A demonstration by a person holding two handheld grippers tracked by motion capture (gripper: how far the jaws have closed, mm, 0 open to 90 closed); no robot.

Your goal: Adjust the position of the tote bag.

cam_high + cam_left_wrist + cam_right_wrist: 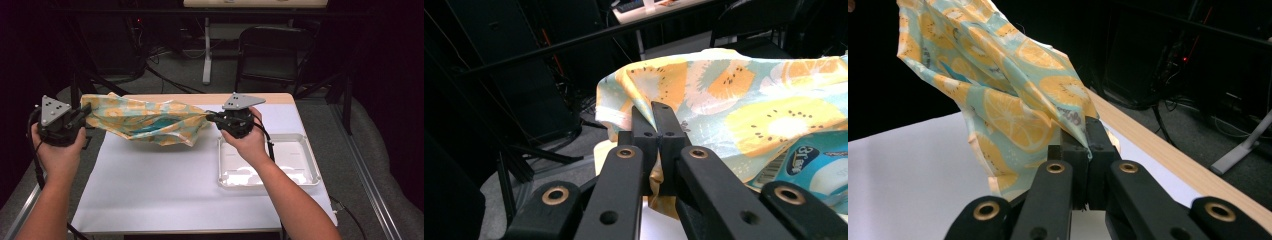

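high view: left gripper (84, 116) and right gripper (210, 118) each clamp one end of a fruit-print cloth bag (145, 121), stretched between them above the white mat (160, 185).
high view, bag place: hanging over the far left part of the table (280, 98), its belly sagging low toward the mat (contact hard to tell); white tray (310, 165) sits empty at the right, well apart from the bag.
left gripper view: jaws together, pinching the bag's hem near a corner (624, 107); a blue and white packet (819, 170) shows through the thin fabric, so there is a load inside.
right gripper view: jaws together on a gathered corner of the bag (1013, 110); the fabric fans up and away to the left, with the wooden table edge (1168, 160) running along the right.
step in hand: looks like lifting and spreading the bag by its two ends.
how to do it well: keep both hands level and rise together, so the packet does not slide to one end and tip out.
tension: pull apart just enough to take out the sag, since both grips are on thin edge fabric and may slip.
risk: a jerk could tear the hem out of the pinch on either side.
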